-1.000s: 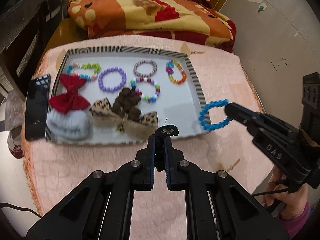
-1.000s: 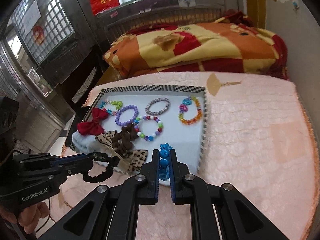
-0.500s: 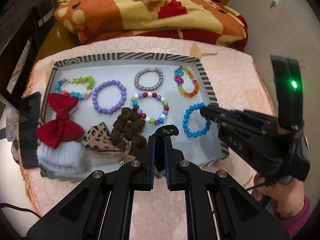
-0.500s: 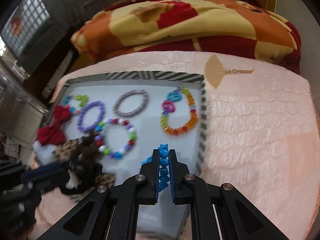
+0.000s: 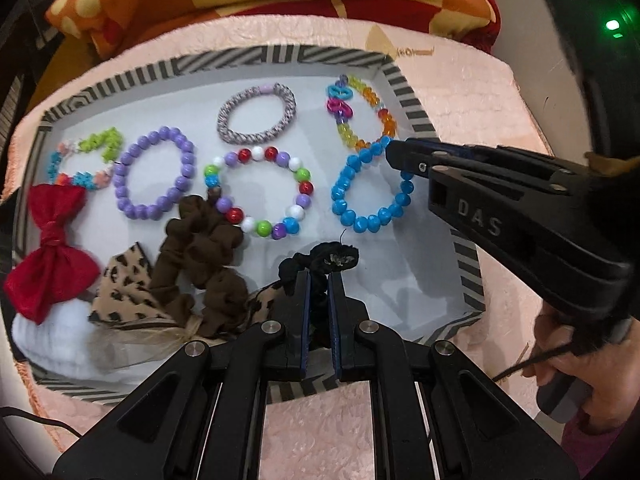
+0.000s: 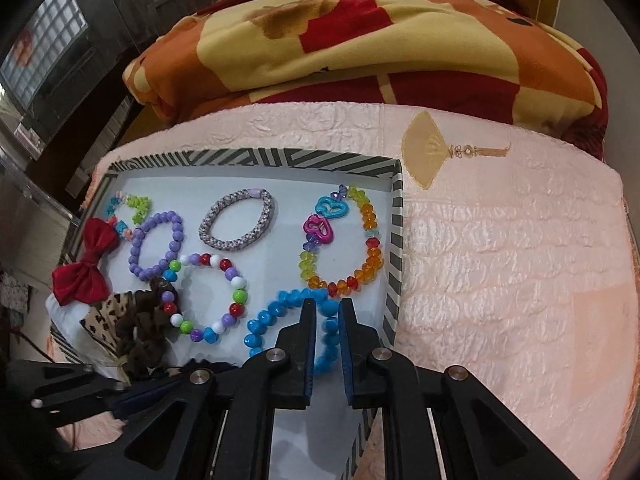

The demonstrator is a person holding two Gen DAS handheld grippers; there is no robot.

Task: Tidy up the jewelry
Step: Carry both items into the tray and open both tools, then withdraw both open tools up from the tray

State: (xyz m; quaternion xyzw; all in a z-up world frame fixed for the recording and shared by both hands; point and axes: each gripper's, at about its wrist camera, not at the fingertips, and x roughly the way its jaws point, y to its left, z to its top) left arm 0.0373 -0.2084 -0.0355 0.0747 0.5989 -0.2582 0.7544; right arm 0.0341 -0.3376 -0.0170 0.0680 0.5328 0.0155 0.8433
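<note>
Blue bracelet (image 6: 280,316): lying flat in the tray (image 6: 394,248), near its right wall, just below the amber bracelet (image 6: 348,248). Right gripper (image 6: 325,312) straddles one side of the loop; its jaws are opening, beads between them but the pads stand clear of the beads in the right wrist view.

Black scrunchie (image 5: 320,260): pinched in the left gripper (image 5: 318,280), jaws pressed together on it, over the tray's near part, below the blue bracelet (image 5: 370,188) (whether it touches the tray floor cannot be told).

Other items, placed from the blue bracelet:
- mixed-colour bracelet (image 5: 260,192), just left;
- purple bracelet (image 5: 154,172), farther left;
- braided band (image 5: 256,114), up and left;
- pastel bracelet (image 5: 82,156), far left;
- brown scrunchie (image 5: 200,256), down and left, overlapping the mixed-colour bracelet;
- leopard bow (image 5: 124,288), red bow (image 5: 52,248) and white item (image 5: 52,340) at the tray's left near corner.

Tray sits on a pink cover (image 6: 500,264); patterned blanket (image 6: 360,40) beyond it. Hand (image 5: 580,372) grips the right gripper's handle.
</note>
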